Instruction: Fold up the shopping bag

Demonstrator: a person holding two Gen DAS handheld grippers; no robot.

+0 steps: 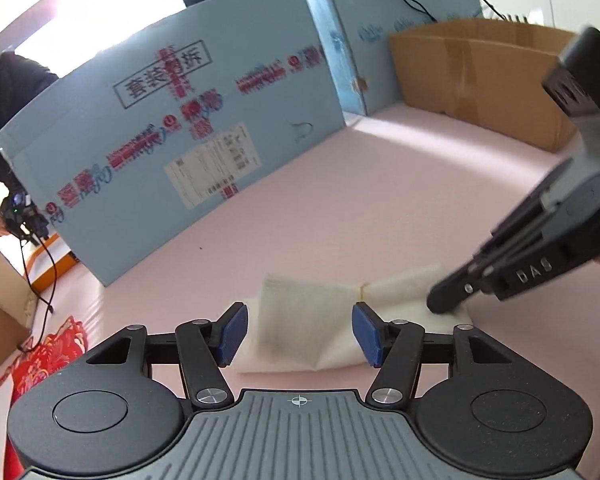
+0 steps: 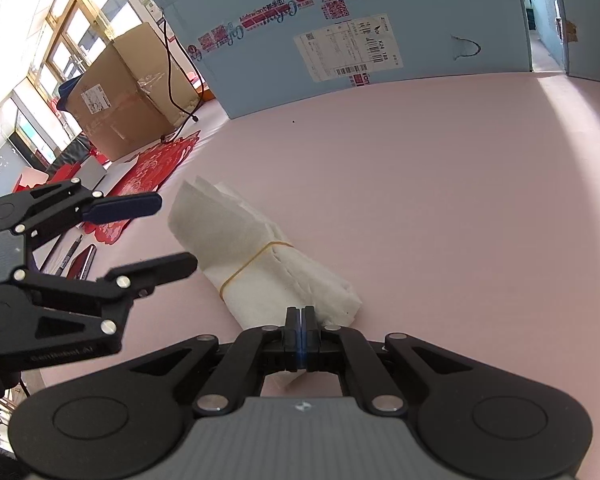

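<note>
Spread jaws mark the left gripper [image 1: 299,334], its blue pads [image 1: 233,334] apart with nothing pinched between them; they hang above the near edge of the bag without touching it. Seen from the right wrist, this same gripper [image 2: 172,232] floats at the left of the bundle, one finger above the other, clear of the cloth.

On the right gripper [image 2: 301,326] the jaws are pressed together, and their tips rest on the near end of the bag; whether any cloth is caught between them cannot be told. From the left wrist, that gripper [image 1: 444,300] comes in from the right and its closed tip touches the right end of the bundle.

Between the two lies the shopping bag [image 2: 260,256], white and folded into a thick roll, with a yellow rubber band [image 2: 248,266] around its middle. It lies flat on the pink table [image 2: 440,208], one end fanned into loose layers, the other under the right gripper.

Behind the bag a large light-blue box [image 1: 180,128] with red print and a white shipping label [image 2: 346,54] stands on the table. A brown cardboard box [image 1: 480,76] sits at the far right, and a red paper-cut [image 2: 156,168] lies near the table's left edge. A person in dark clothes [image 1: 4,120] stands at the far left.
</note>
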